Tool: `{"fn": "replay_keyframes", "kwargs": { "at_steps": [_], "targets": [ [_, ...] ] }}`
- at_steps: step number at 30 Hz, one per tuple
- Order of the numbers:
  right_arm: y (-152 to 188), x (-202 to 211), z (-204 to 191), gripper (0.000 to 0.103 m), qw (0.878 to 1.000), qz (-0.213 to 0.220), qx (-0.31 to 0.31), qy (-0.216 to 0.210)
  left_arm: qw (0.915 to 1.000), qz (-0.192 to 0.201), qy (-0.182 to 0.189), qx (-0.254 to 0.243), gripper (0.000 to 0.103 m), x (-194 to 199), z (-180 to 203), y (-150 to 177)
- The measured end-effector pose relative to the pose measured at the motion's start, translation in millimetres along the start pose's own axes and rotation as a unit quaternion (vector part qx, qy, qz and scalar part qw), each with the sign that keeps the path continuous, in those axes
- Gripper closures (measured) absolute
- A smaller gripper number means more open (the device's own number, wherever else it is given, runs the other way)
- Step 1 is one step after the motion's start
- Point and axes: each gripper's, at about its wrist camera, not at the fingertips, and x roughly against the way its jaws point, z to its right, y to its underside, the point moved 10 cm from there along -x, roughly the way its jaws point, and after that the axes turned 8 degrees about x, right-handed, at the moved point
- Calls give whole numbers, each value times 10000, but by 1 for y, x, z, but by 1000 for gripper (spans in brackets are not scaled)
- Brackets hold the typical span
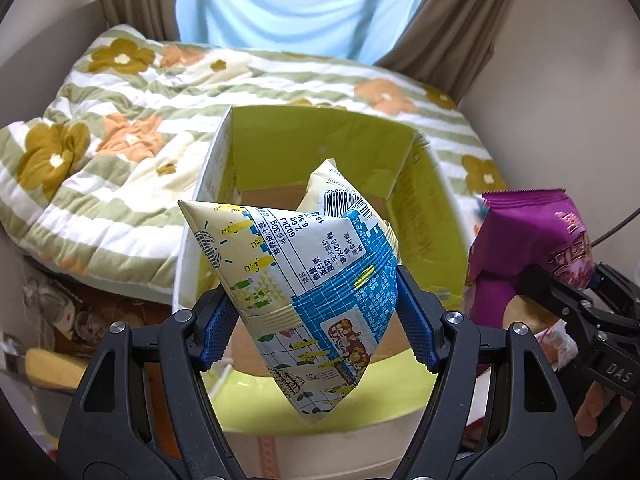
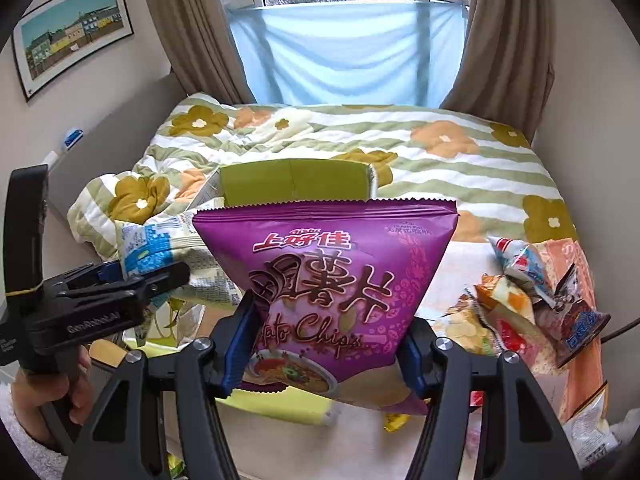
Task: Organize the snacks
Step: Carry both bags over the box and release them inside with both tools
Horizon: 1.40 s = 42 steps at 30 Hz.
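Note:
My left gripper [image 1: 316, 320] is shut on a white, blue and yellow snack bag [image 1: 304, 280], held above an open cardboard box [image 1: 424, 216] with lime-green inner walls. Another pale bag [image 1: 324, 188] lies inside the box. My right gripper [image 2: 326, 344] is shut on a purple potato chips bag [image 2: 332, 276], which hides most of the box [image 2: 292, 180] behind it. The purple bag [image 1: 528, 248] and right gripper [image 1: 568, 300] show at the right of the left wrist view. The left gripper [image 2: 132, 276] with its bag [image 2: 160, 248] shows at the left of the right wrist view.
A flowered, green-striped quilt [image 2: 440, 152] covers the bed behind the box. Several loose snack packets [image 2: 520, 304] lie to the right. Brown curtains [image 2: 508, 52] and a blue sheet [image 2: 344, 52] hang at the window. A hand [image 2: 76, 392] grips the left tool's handle. A framed picture [image 2: 72, 36] hangs on the left wall.

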Motion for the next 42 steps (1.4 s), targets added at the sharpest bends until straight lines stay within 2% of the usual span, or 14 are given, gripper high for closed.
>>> {"fn": "replay_keyframes", "kwargs": {
  "at_steps": [6,10,11,12,14,21,25,32,33,35,37,42],
  "targets": [
    [2,-24,-13,45,9991,-326,-148,209,9989,-397,-41,-264,31,-28,-12,4],
    [0,-32,-12,46,9982,-459,-168,357,9980,-536,8,-324,26,-34,-12,8],
    [0,-33,-11,46,9980,-469,-175,383,9980,-534,-1,-328,21,-33,-13,8],
    [-1,-33,-10,46,9979,-475,-178,398,9982,-497,-24,-324,15,-32,-14,8],
    [-2,-34,-10,46,9979,-482,-171,407,9988,-411,-63,-272,12,-26,-18,7],
    [1,-45,-29,45,9984,-546,-15,175,9996,-171,-202,-103,12,0,-34,15],
    [4,-56,-33,44,9975,-639,150,271,9996,-49,-284,0,12,9,-41,17],
    [8,-69,-43,44,9968,-773,181,4,9991,156,-387,59,12,20,-44,18],
    [9,-70,-44,43,9967,-793,135,-62,9990,180,-400,71,12,22,-45,18],
    [11,-70,-45,33,9971,-752,31,-116,9988,205,-416,128,12,25,-47,21],
    [13,-69,-47,1,9972,-708,-61,-222,9988,229,-375,219,11,28,-51,24],
    [24,-67,-50,0,9970,-690,-185,-306,9986,221,-402,279,11,30,-55,34]
  ]
}}
